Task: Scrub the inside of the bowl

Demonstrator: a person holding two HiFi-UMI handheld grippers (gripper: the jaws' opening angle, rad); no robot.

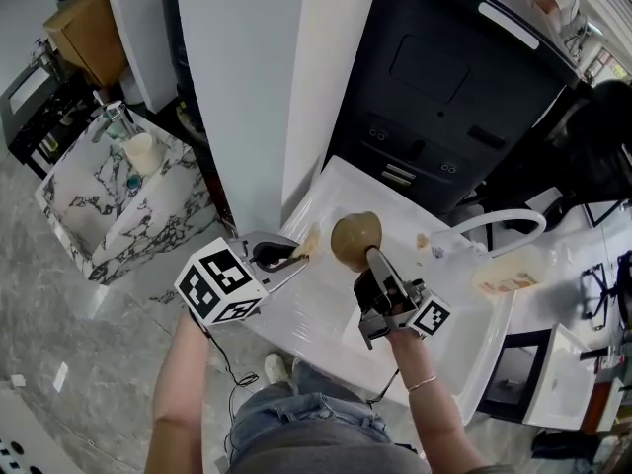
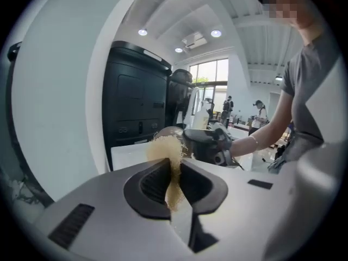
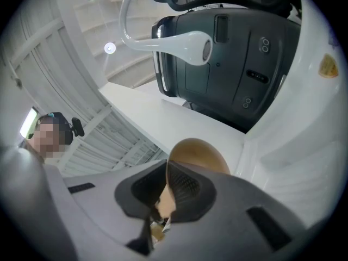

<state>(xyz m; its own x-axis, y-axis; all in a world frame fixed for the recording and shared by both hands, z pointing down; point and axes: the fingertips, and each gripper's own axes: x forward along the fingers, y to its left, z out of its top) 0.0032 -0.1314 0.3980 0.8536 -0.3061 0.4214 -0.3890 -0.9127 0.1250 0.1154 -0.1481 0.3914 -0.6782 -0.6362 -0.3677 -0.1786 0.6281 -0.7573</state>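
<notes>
Gripping a tuft of pale, straw-like scrubber, the left gripper has its jaws pressed together on the fibres, and the loose end stands out past the tips. The right gripper is clamped on the rim of the brown bowl, one jaw on each side of the wall, so only a thin edge is between the pads.

In the head view both tools are held above the white sink. The scrubber sits just beside the left side of the bowl, near its edge. I cannot tell if they touch, or if the fibres are already inside.

I think the main danger is the grip on the bowl. It is held only by the rim, so a strong push from the scrubber could turn it between the pads or pull it free, and it would then fall into the sink. The scrubber is soft and is held by a small part, so hard rubbing could also drag it out of the left jaws.

Further away the white faucet arches over the back of the sink, and behind it stands a black machine.
</notes>
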